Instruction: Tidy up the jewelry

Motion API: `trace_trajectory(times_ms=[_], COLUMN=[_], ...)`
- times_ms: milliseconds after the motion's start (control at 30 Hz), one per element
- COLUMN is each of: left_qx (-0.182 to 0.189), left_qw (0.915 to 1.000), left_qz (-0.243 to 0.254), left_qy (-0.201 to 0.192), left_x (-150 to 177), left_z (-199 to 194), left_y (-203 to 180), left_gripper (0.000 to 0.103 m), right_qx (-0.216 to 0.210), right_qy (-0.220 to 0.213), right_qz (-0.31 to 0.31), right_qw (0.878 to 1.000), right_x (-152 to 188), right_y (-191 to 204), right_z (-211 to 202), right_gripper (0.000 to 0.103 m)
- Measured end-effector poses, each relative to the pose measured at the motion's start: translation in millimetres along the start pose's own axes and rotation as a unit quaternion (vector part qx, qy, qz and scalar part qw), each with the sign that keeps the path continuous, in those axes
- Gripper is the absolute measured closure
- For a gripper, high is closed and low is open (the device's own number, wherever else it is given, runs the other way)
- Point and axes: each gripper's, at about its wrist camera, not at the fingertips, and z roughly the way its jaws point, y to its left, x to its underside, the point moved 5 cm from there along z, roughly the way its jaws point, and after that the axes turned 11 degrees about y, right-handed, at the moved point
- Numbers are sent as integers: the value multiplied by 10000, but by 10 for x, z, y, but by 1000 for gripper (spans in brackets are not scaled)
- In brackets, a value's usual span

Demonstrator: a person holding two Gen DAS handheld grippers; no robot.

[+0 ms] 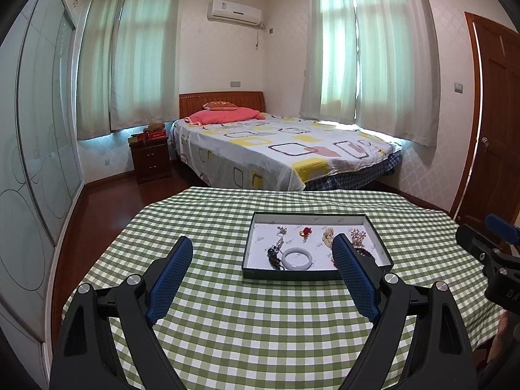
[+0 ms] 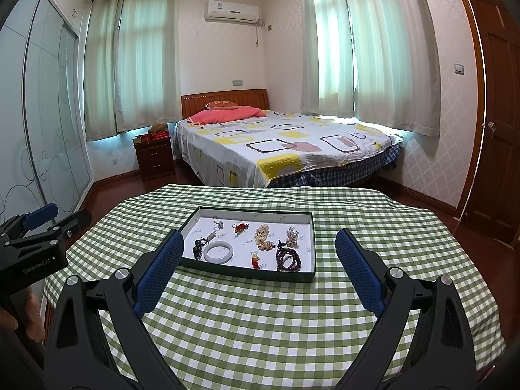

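Lying in a shallow dark-rimmed tray (image 2: 312, 247) on the green checked tablecloth (image 2: 260, 325), the jewelry is seen gathered in one open compartment: a pale bangle (image 2: 218, 252) at the near left, a dark beaded piece (image 2: 197, 249) touching or just beside it, a coil of dark red-brown beads (image 2: 287, 259) at the near right, a small red charm (image 2: 255, 260) between them, a cream cluster (image 2: 264, 237) in the middle, a pearl-like cluster (image 2: 291, 236) to its right, and a red knot ornament (image 2: 240, 227) and silvery pieces (image 2: 217, 226) toward the far side

The left gripper (image 1: 261, 256) and the right gripper (image 2: 258, 250) are both held above the cloth on the near side of the tray, jaws spread wide, nothing between the pads

Several risks are judged from here. The pieces lie close together, so two could be pinched at once, or a neighbour dragged along if a strand is snagged. The bangle looks hard, smooth and round, and could be squeezed out of the pads if it is gripped off-centre. The bead coil would probably sag and unwind if it is lifted by one loop. The tray appears light; it could be pushed across the cloth or tipped if its near wall is struck by a finger on the way in. In the left view the near right corner is hidden behind one finger, so anything there would be reached half blind, and the two grippers could collide over so small a tray
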Motion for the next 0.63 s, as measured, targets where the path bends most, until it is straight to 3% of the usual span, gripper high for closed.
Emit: trace_trajectory(times_ms=[433,633], left_qx=[-65,-50], left_qw=[9998,9974], left_qz=[-29,-242], left_qy=[161,670], left_x=[41,102], left_z=[193,625], left_y=[40,212], left_gripper=[18,18], right_qx=[-12,18], right_qy=[89,247], right_qz=[41,145], right_qw=[10000,9996], right_x=[40,76], right_y=[-27,-152], right_z=[92,284], right_gripper=[11,11])
